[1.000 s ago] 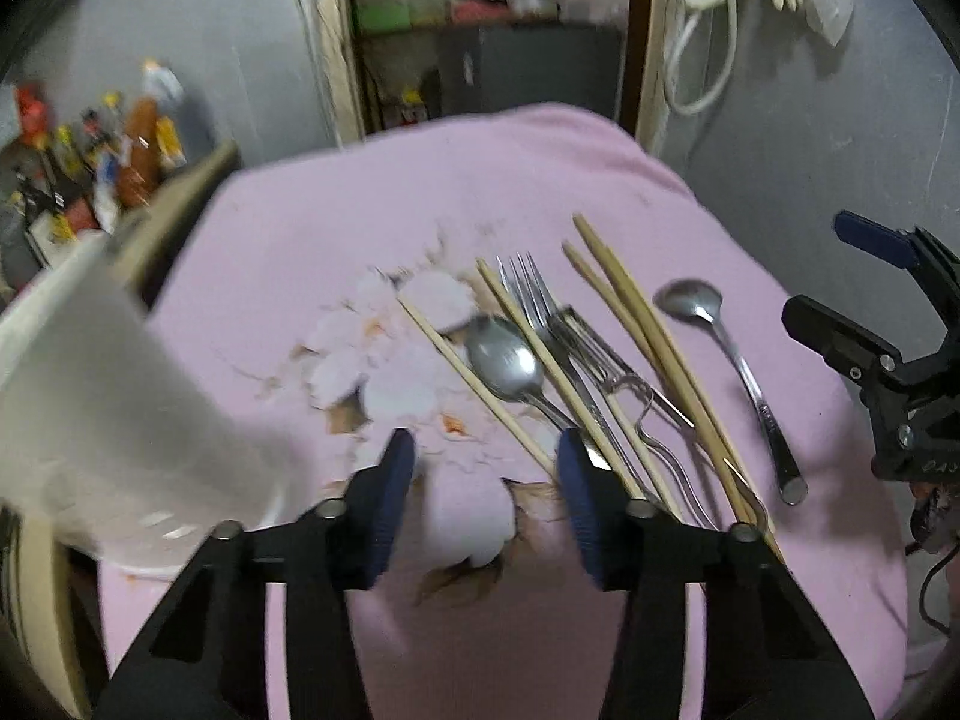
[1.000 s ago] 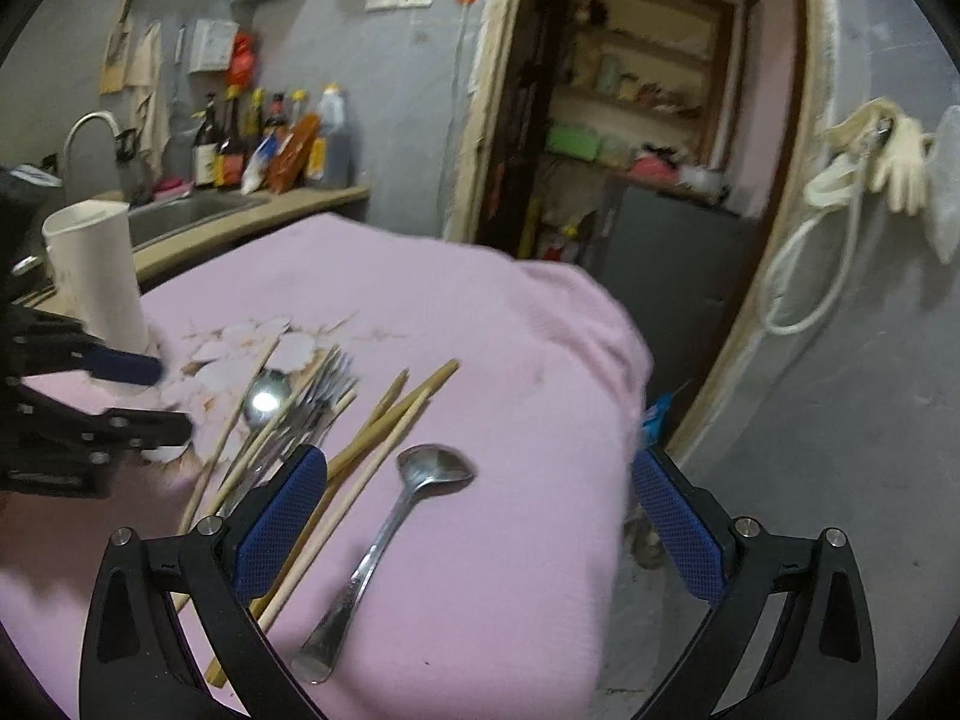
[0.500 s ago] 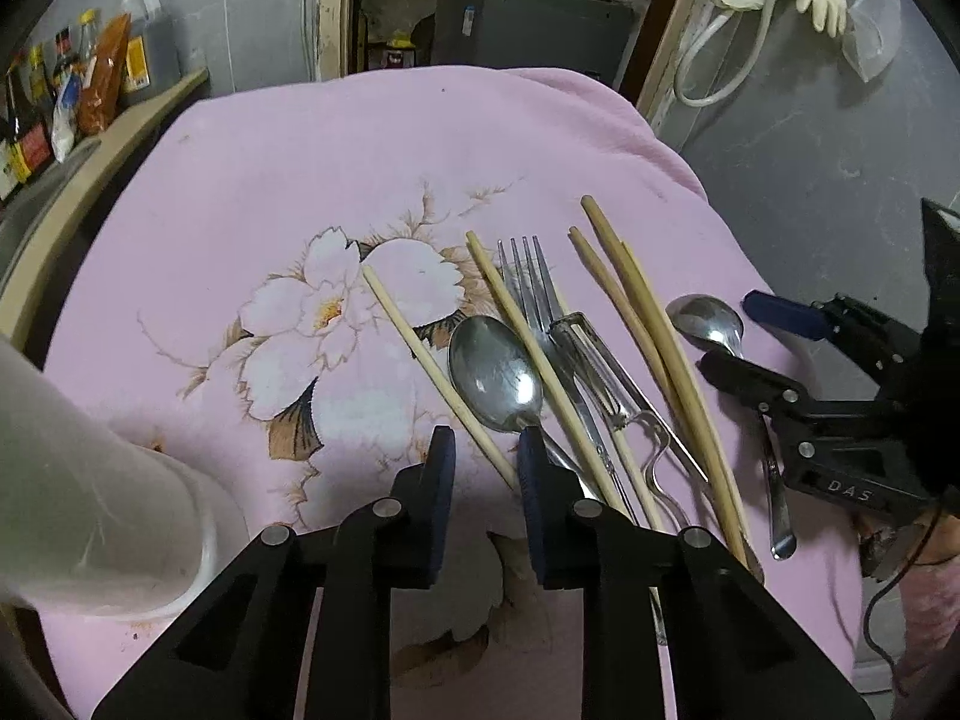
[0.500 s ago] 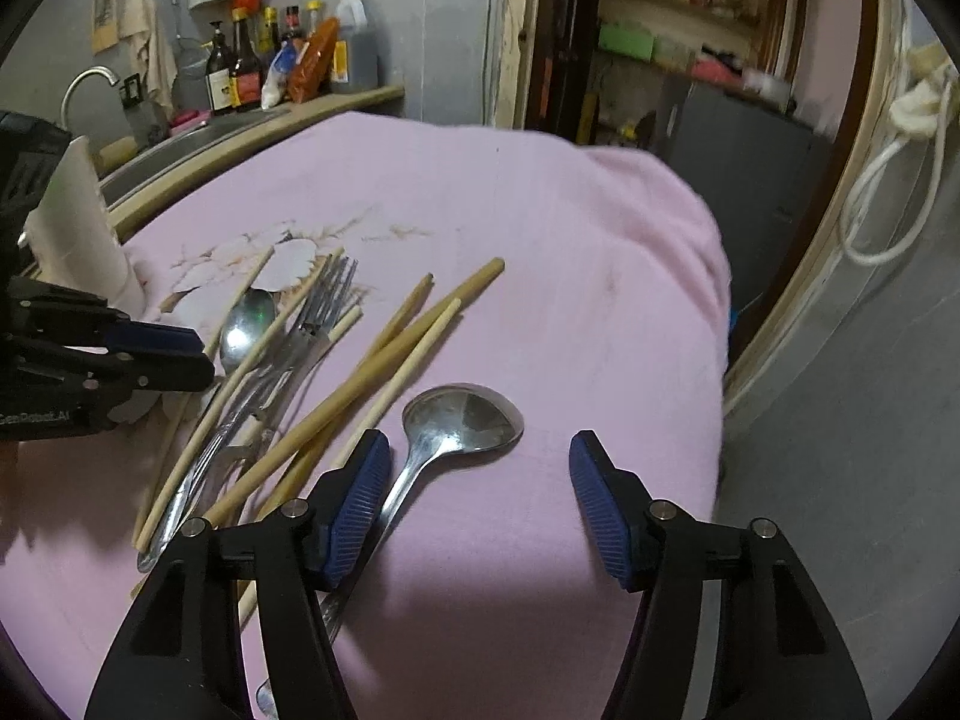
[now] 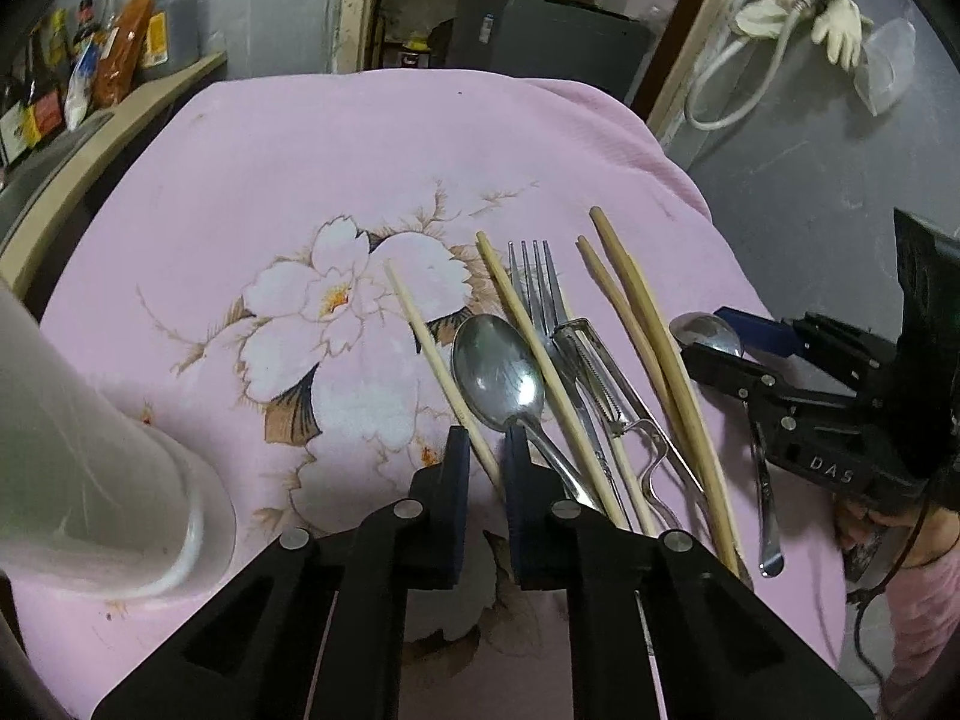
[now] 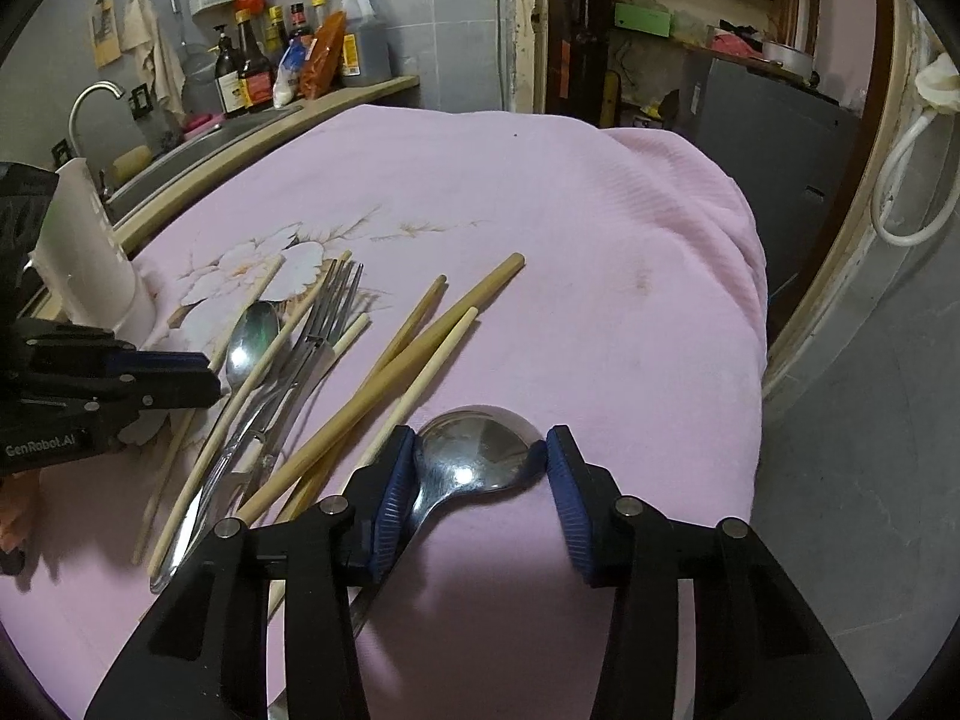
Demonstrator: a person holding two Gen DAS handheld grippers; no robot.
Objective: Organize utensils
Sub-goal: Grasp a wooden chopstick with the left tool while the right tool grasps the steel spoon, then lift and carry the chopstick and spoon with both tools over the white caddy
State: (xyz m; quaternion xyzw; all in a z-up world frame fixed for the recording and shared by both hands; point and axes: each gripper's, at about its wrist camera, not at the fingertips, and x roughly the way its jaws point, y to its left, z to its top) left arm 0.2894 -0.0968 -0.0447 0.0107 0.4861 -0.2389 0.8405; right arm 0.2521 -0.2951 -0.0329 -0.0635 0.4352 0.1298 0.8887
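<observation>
Utensils lie in a row on a pink flowered cloth: several wooden chopsticks, a fork, a peeler and two steel spoons. My left gripper is closed on the leftmost chopstick, with the near spoon just right of it. My right gripper is low over the cloth, its jaws around the bowl of the far-right spoon, both pads touching its rim. A tall white cup stands at the left; it also shows in the right wrist view.
A counter with a sink and bottles runs along the left. The cloth drops off at the right toward a grey floor. A doorway with shelves is behind the table.
Both grippers came down to the cloth and narrowed. The left closed on the leftmost chopstick. The right moved forward and closed around the far-right spoon's bowl.
</observation>
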